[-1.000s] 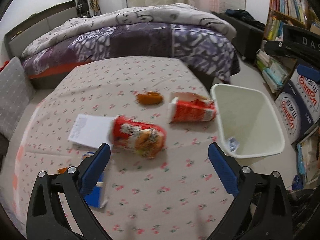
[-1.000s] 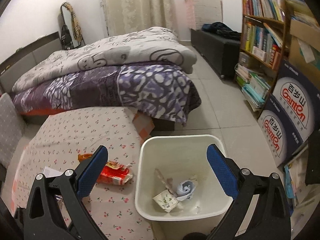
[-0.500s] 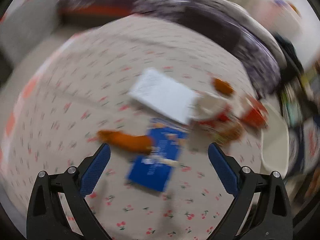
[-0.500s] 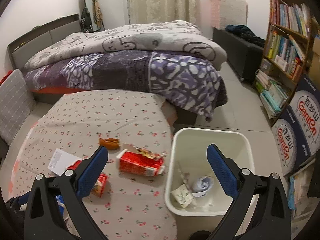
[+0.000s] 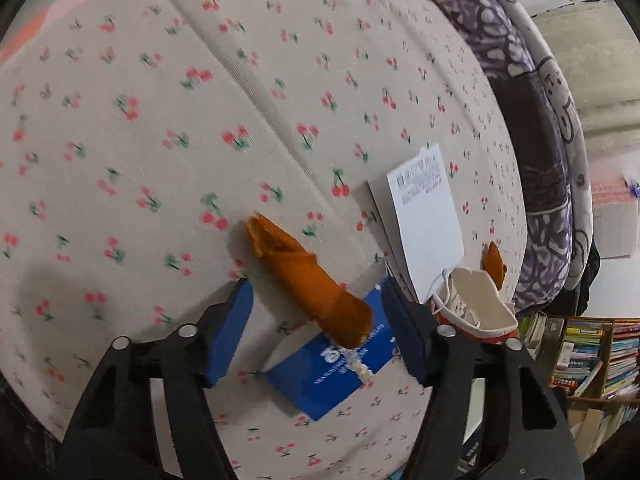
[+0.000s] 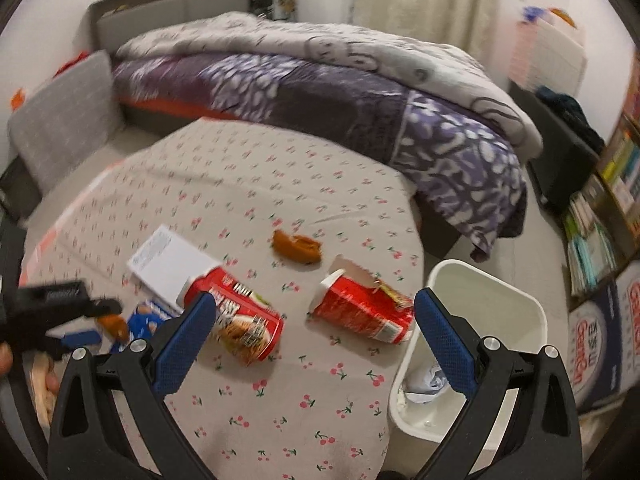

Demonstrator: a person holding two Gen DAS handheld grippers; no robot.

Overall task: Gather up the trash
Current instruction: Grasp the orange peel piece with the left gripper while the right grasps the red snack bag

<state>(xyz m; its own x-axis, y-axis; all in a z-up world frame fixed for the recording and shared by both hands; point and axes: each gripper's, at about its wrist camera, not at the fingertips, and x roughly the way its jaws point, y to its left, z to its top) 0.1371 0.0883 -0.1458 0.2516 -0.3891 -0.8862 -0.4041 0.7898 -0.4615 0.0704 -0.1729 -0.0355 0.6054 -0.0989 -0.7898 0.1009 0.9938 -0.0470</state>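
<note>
as left gripper (image 5: 316, 312) closes, orange peel (image 5: 308, 280) between jaws

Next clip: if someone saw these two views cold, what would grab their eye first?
Probably the long orange peel lying between the left gripper fingers as its jaws are closing, not yet pinching it, its end resting on a blue packet. Next, the two red snack cartons tipped over on the cherry-print cloth, beside the white bin at its right edge.

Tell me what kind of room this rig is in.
Most likely a bedroom in a home: a bed with a rumpled quilt, a bookshelf packed with books, and a low table under a cherry-print cloth strewn with snack trash beside a white bin.
</note>
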